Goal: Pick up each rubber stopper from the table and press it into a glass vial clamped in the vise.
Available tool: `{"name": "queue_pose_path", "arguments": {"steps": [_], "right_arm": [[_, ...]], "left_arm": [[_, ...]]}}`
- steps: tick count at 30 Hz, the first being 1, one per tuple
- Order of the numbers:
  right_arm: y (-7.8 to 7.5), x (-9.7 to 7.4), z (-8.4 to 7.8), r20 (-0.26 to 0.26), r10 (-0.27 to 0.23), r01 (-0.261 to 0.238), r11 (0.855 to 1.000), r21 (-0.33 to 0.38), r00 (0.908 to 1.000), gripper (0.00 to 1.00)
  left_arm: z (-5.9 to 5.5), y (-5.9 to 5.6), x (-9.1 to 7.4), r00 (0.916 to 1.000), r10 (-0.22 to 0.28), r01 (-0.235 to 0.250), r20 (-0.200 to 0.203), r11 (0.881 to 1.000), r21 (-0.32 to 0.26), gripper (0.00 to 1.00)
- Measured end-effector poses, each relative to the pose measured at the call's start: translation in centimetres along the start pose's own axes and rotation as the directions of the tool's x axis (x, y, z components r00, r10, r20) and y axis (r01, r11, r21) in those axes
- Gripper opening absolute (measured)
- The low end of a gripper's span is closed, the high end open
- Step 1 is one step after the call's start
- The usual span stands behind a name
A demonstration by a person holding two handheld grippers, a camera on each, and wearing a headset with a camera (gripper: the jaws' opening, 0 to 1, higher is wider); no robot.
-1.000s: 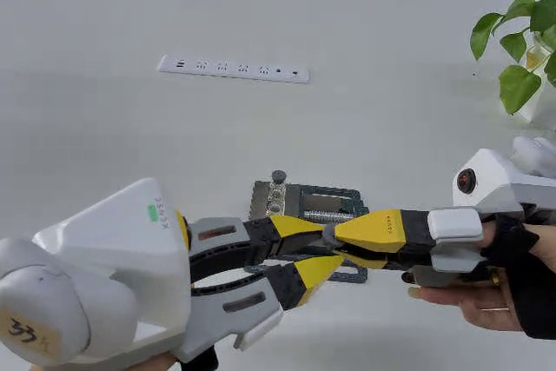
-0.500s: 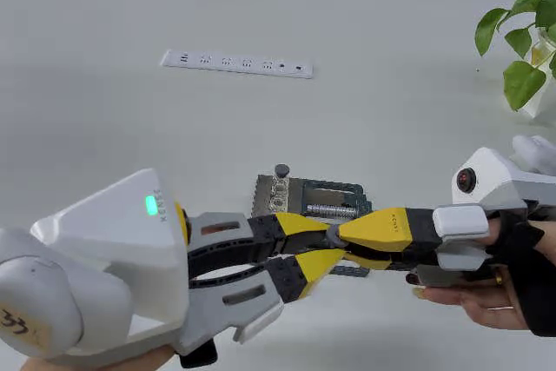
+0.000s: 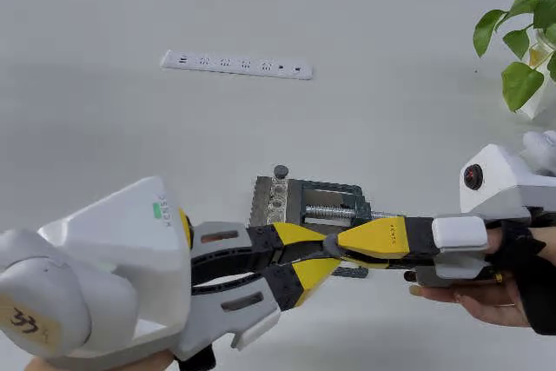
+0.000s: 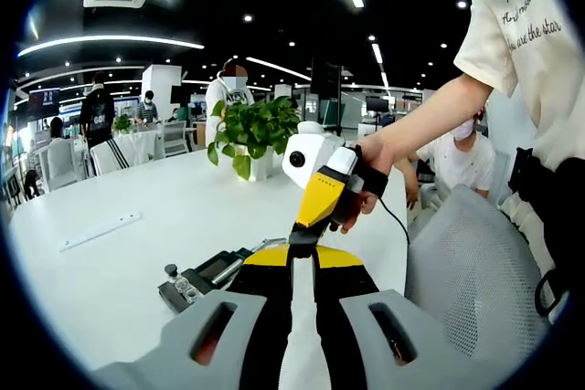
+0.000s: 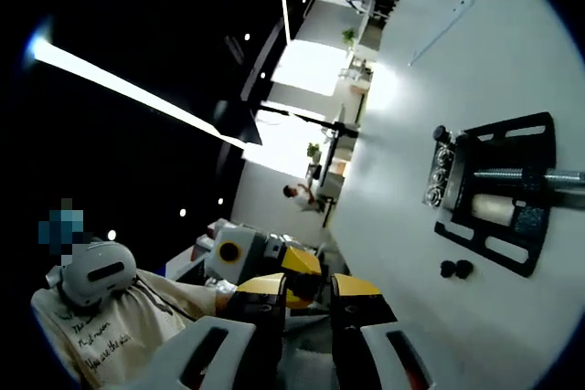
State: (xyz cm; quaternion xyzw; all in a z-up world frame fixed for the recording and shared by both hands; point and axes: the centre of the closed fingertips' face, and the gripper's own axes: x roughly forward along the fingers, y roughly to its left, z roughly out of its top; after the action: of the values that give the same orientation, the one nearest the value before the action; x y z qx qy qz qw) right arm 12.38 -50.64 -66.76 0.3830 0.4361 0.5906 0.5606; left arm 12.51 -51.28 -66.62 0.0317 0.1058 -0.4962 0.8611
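Stopper [image 3: 330,240]: a small grey plug held in the air at the point where the two gripper tips meet, above the table [image 3: 130,145] and on the person's side of the vise [image 3: 334,197].

Right gripper [image 3: 339,241]: the jaws taper together onto the stopper and appear clenched on it. Left gripper [image 3: 332,248]: the jaws stand a narrow gap apart on either side of the same point. Whether they pinch the stopper or only bracket it cannot be told.

Key relation: the vials [image 3: 276,199] stand upright in a short row at the left end of the vise, mouths up, the row running away from the person. From the stopper they lie ahead and to the left, lower down. The far vial [image 3: 281,171] carries a dark cap, and the ones nearer the person look open. The stopper's own axis is too small to read. It must point straight down before pressing. The right gripper reaches in from the right, across the vise screw [image 3: 328,212], so it has the direct line to the row.

Clearance:
- Two loose stoppers [image 5: 455,268] lie on the table just beside the near side of the vise.
- The power strip [image 3: 234,65] and plant [image 3: 521,32] are well apart from the work.
- The left gripper sits between the person and the vials. Judged risk: it crowds the descent unless drawn back first.
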Motion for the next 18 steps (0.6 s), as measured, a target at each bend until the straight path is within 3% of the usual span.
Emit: {"name": "queue_pose_path", "arguments": {"steps": [2, 3, 5, 6, 7, 9, 10, 12, 13, 15, 16, 17, 18], "right_arm": [[-0.6, -0.5, 0.1, -0.039, -0.057, 0.053, 0.993, -0.104, 0.9976, 0.23], [-0.6, -0.6, -0.2, -0.078, -0.096, 0.081, 0.981, -0.175, 0.9924, 0.25], [0.1, -0.8, -0.7, -0.156, -0.123, 0.071, 0.951, -0.300, 0.9800, 0.17], [0.2, -0.8, -0.8, -0.175, -0.142, 0.079, 0.943, -0.322, 0.9743, 0.15], [-0.1, -0.9, -0.7, -0.188, -0.181, 0.107, 0.931, -0.350, 0.9653, 0.19], [-0.4, -1.0, -1.0, -0.241, -0.278, 0.127, 0.856, -0.501, 0.9299, 0.26], [-0.8, -1.2, -1.2, -0.273, -0.352, 0.126, 0.788, -0.603, 0.8954, 0.23], [-2.0, -2.0, -0.7, -0.305, -0.431, 0.110, 0.708, -0.697, 0.8493, 0.24], [-2.0, -1.9, -1.2, -0.329, -0.480, 0.088, 0.660, -0.746, 0.8131, 0.25], [-1.7, -1.7, -1.6, -0.352, -0.522, 0.033, 0.592, -0.805, 0.7768, 0.23], [-1.5, -1.6, -1.9, -0.369, -0.545, -0.008, 0.553, -0.833, 0.7526, 0.23], [-1.5, -1.5, -2.0, -0.376, -0.564, -0.016, 0.541, -0.841, 0.7350, 0.22], [-1.5, -1.4, -1.9, -0.368, -0.591, -0.028, 0.504, -0.863, 0.7178, 0.22]], "left_arm": [[-0.5, 0.0, 0.1, 0.9998, -0.002, 0.002, -0.020, 1.000, -0.012, 0.04], [-0.7, 0.0, 0.1, 0.9996, -0.002, 0.002, -0.029, 1.000, -0.015, 0.04], [-1.1, 0.0, 0.2, 0.9989, -0.008, 0.007, -0.046, 1.000, -0.016, 0.04], [-1.3, 0.0, 0.2, 0.9985, -0.011, 0.010, -0.053, 1.000, -0.022, 0.04], [-1.4, 0.0, 0.3, 0.9984, -0.013, 0.012, -0.054, 1.000, -0.023, 0.04], [-1.6, -0.1, 0.3, 0.9979, -0.016, 0.014, -0.062, 1.000, -0.026, 0.04], [-1.8, -0.1, 0.4, 0.9973, -0.021, 0.019, -0.070, 0.999, -0.032, 0.04], [-1.9, -0.2, 0.5, 0.9967, -0.026, 0.023, -0.076, 0.999, -0.037, 0.04], [-2.0, -0.3, 0.5, 0.9960, -0.031, 0.028, -0.084, 0.999, -0.037, 0.04], [-2.2, -0.4, 0.7, 0.9946, -0.038, 0.034, -0.096, 0.999, -0.038, 0.04], [-2.3, -0.5, 0.7, 0.9940, -0.042, 0.038, -0.101, 0.999, -0.039, 0.04], [-2.3, -0.6, 0.8, 0.9934, -0.045, 0.041, -0.106, 0.998, -0.041, 0.04], [-2.5, -0.6, 0.8, 0.9924, -0.048, 0.044, -0.113, 0.998, -0.041, 0.04]]}}
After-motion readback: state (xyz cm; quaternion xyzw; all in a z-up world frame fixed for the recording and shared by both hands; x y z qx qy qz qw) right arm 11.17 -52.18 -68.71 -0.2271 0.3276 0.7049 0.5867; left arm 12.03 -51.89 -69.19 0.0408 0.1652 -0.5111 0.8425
